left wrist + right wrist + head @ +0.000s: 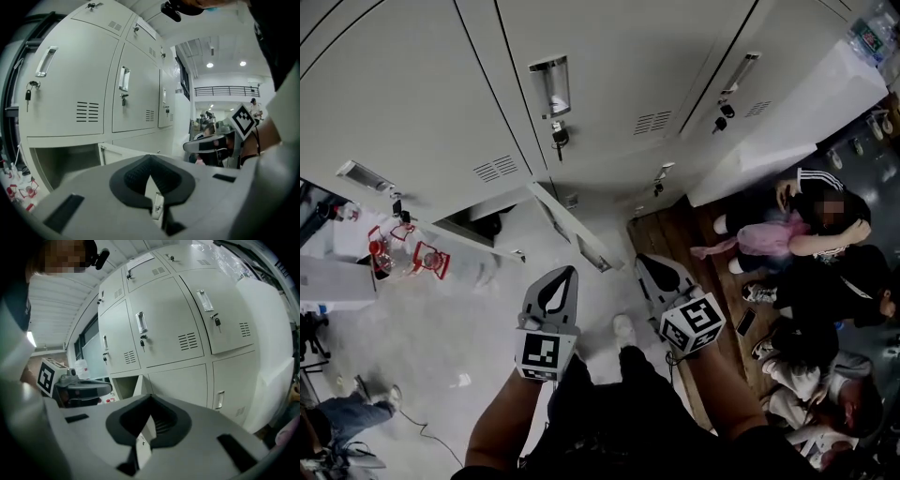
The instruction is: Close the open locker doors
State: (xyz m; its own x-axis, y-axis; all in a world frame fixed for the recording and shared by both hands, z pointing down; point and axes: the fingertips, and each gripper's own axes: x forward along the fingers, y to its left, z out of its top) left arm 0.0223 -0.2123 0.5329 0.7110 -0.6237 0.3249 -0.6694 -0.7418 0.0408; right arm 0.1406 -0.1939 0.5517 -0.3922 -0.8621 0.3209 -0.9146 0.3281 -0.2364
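Open locker door juts edge-on ahead, between left gripper and right gripper; both closed tight, empty; right seems nearer.

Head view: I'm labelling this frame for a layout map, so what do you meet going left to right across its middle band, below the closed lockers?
Red-and-clear items → left gripper, shut → right gripper, shut → seated people.
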